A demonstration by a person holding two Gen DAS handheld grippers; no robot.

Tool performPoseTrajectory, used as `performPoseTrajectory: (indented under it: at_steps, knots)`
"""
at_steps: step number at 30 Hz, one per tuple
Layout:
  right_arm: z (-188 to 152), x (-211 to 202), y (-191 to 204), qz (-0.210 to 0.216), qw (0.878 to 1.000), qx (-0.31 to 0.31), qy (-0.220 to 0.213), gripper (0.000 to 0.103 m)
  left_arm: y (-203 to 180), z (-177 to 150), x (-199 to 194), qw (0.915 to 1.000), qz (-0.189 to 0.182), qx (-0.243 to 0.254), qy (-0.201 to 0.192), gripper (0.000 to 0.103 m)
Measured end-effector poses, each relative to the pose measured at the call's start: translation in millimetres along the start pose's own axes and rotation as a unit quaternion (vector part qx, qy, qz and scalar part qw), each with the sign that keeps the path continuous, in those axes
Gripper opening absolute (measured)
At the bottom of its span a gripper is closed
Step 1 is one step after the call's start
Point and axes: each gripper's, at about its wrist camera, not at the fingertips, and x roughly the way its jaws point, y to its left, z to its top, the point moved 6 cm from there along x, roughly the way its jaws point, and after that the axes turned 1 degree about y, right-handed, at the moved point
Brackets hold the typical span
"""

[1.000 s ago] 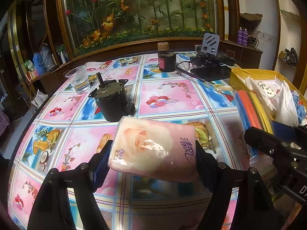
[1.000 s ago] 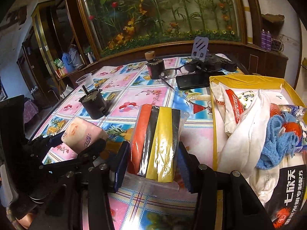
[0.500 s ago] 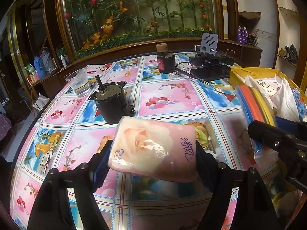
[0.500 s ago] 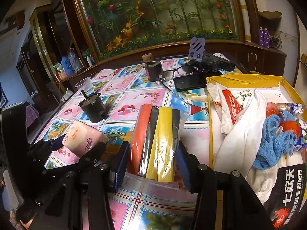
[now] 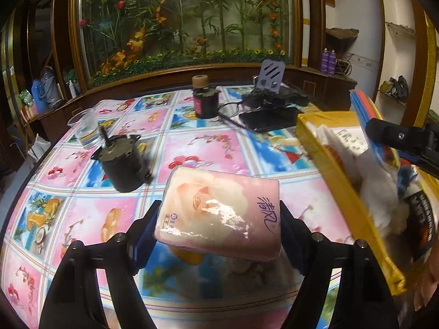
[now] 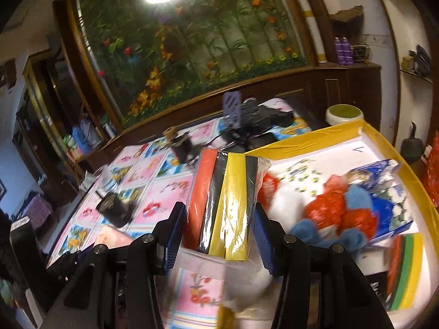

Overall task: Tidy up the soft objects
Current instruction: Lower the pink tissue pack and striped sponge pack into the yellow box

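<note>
While the flowered tablecloth (image 5: pixel 208 148) fills most of the left wrist view, the yellow box (image 6: pixel 343 131) now lies much closer under the right gripper (image 6: pixel 216 235) than a second ago, when it sat off to that gripper's right. Inside the box lie white cloth (image 5: pixel 376 189), a blue towel (image 6: pixel 354 200), red pieces and a blue printed packet (image 6: pixel 384 175); black packaging at the box's near end carries white lettering, too blurred in both views to read. The right gripper's jaws are clamped on a clear bag of foam sheets (image 6: pixel 225 200), banded orange, black, yellow and black, lifted over the box's near wall, higher than before. The left gripper (image 5: pixel 216 224) keeps its jaws pressed against both ends of a pink tissue pack (image 5: pixel 219 208), held above the table as before; the pack shows a rose print and dark handwritten-style Chinese characters at its right end, plus a small barcode label. Behind stand a black motor (image 5: pixel 123 161), a plastic cup (image 5: pixel 83 127) and a dark jar (image 5: pixel 204 101).
</note>
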Motion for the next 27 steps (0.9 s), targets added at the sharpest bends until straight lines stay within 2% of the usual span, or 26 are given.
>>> performPoseTrajectory:
  at_steps: [5,12,20,25,27]
  knots:
    - [17.3,-12.8,-33.8,-0.017,0.999,0.028,-0.019,0.052,-27.1,19.4,0.5,0.9988,-0.044,-0.018,-0.010,0.078]
    - [32.3,-28.5,-86.9,-0.044,0.996,0.071,-0.028,0.052,-102.0,40.8,-0.2,0.9950,-0.096,0.014,-0.024,0.078]
    - [38.5,-42.3,-133.4,-0.082,0.992,0.090,-0.024,0.052,-172.6,49.2,11.8,0.9900,-0.128,0.058,-0.012,0.078]
    - [36.1,-38.2,-142.8,-0.097,0.991,0.089,0.000,0.052,-193.8,41.5,16.8,0.9868,-0.136,0.088,-0.001,0.078]
    - [34.8,-37.5,-142.8,-0.100,0.992,0.082,0.006,0.052,-193.3,41.1,15.6,0.9867,-0.139,0.085,-0.003,0.078]
